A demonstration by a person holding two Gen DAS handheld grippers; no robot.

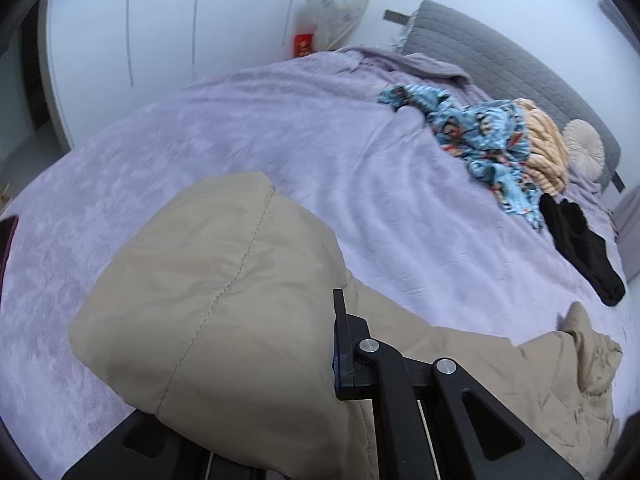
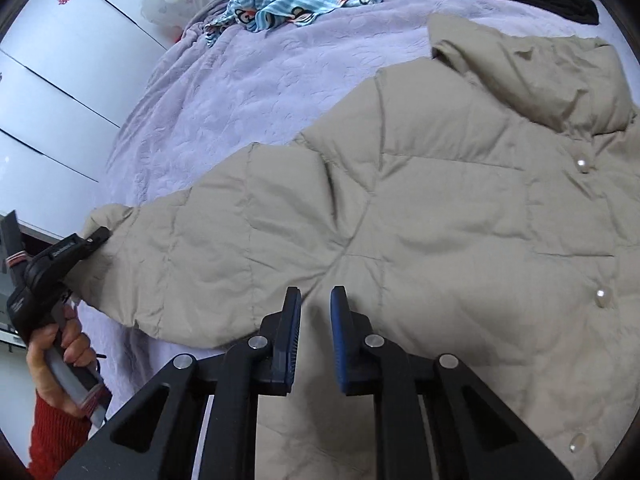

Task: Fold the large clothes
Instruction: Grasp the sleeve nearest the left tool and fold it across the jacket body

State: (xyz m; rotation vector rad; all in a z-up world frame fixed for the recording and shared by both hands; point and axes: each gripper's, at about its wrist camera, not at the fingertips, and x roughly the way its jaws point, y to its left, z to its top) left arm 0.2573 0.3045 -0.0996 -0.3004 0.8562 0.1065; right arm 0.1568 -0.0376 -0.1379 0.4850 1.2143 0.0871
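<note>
A beige puffer jacket (image 2: 440,208) with pearl snaps lies spread on the lavender bedspread (image 2: 248,80). My left gripper (image 1: 326,320) is shut on the jacket's sleeve (image 1: 224,280). The sleeve end drapes over the gripper's left finger and hides it. The right wrist view shows the same gripper (image 2: 96,236) clamped on the cuff at the far left, held by a hand (image 2: 60,344) in a red sleeve. My right gripper (image 2: 316,300) points down at the jacket near the underarm, its jaws a narrow gap apart with jacket fabric pinched between the tips.
A blue monkey-print garment (image 1: 488,140), a peach blanket (image 1: 548,148) and a black garment (image 1: 580,248) lie toward the grey headboard (image 1: 500,56). A round cushion (image 1: 584,148) sits beside them. White wardrobe doors (image 1: 160,20) stand beyond the bed.
</note>
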